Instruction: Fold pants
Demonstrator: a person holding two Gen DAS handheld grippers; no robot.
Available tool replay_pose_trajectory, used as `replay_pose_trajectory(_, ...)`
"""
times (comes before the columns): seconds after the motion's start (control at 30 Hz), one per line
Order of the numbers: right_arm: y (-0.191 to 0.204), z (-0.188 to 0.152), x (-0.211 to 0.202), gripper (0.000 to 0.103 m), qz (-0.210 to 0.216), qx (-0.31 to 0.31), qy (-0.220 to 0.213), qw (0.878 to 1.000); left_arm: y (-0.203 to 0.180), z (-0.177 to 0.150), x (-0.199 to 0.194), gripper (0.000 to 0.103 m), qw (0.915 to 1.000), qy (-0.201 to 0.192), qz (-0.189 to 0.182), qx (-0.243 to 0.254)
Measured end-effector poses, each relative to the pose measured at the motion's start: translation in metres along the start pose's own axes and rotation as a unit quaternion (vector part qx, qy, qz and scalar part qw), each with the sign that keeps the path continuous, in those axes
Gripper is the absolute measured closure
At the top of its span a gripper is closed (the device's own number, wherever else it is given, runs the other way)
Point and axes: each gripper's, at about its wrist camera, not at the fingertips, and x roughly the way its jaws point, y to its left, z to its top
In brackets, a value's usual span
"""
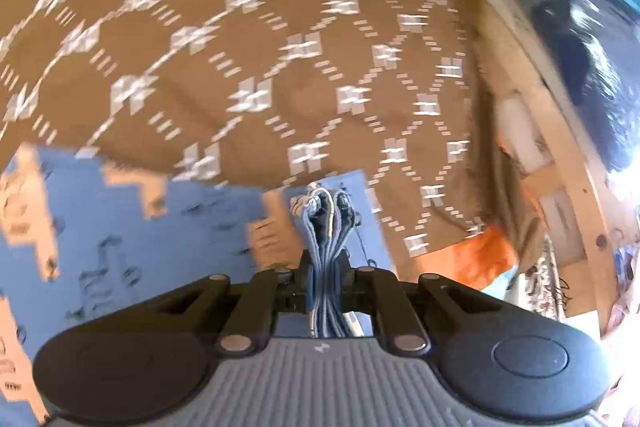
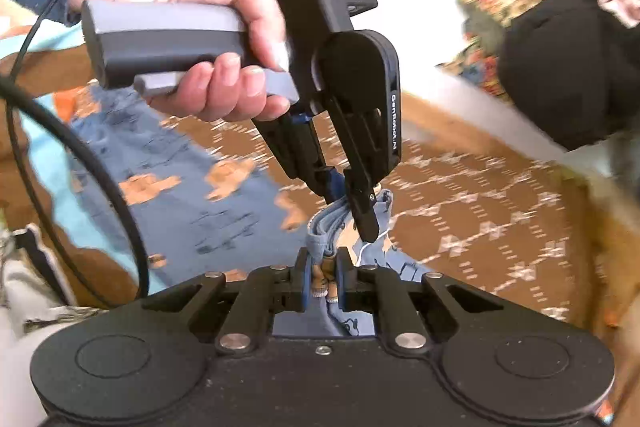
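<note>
The pants [image 1: 120,227] are blue with orange prints and lie across a brown patterned bedspread [image 1: 240,27]. In the left wrist view my left gripper [image 1: 324,211] is shut on a bunched, layered edge of the pants. In the right wrist view my right gripper [image 2: 322,267] is shut on the pants [image 2: 192,195] as well, at a folded edge. Just beyond it the left gripper [image 2: 352,215], held by a hand [image 2: 208,39], pinches the same bunch of cloth. The two grippers stand close together over the bed.
The bedspread [image 2: 480,195] ends at a wooden bed frame [image 1: 560,147] on the right. An orange cloth [image 1: 472,259] shows at the corner. A black garment [image 2: 568,67] lies at the far right. A black cable [image 2: 80,155] loops on the left.
</note>
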Motion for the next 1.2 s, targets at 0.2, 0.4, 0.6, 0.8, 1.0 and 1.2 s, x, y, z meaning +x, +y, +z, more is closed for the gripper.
replay_pose_trajectory(0.2,0.030,-0.004,0.025,0.090,0.038,0.015,0.045,0.998,0.058,-0.016,0.018,0.092,0.9991,0.005,-0.017,-0.038)
replay_pose_trajectory(0.4,0.040,-0.013,0.039,0.090,0.057,0.040,0.075,0.995,0.089,-0.026,0.027,0.086,0.9976,0.002,-0.042,-0.055)
replay_pose_trajectory(0.6,0.036,-0.017,0.044,0.089,0.064,0.053,0.073,0.994,0.093,-0.030,0.025,0.085,0.9973,-0.007,-0.045,-0.058)
replay_pose_trajectory(0.8,0.035,-0.019,0.046,0.089,0.063,0.059,0.072,0.994,0.089,-0.033,0.019,0.085,0.9984,-0.014,-0.032,-0.044)
replay_pose_trajectory(1.0,0.036,-0.019,0.044,0.088,0.062,0.057,0.070,0.994,0.096,-0.034,0.018,0.088,0.9968,-0.014,-0.044,-0.065)
replay_pose_trajectory(1.2,0.038,-0.019,0.043,0.088,0.060,0.051,0.069,0.995,0.091,-0.036,0.016,0.092,0.9976,-0.019,-0.031,-0.058)
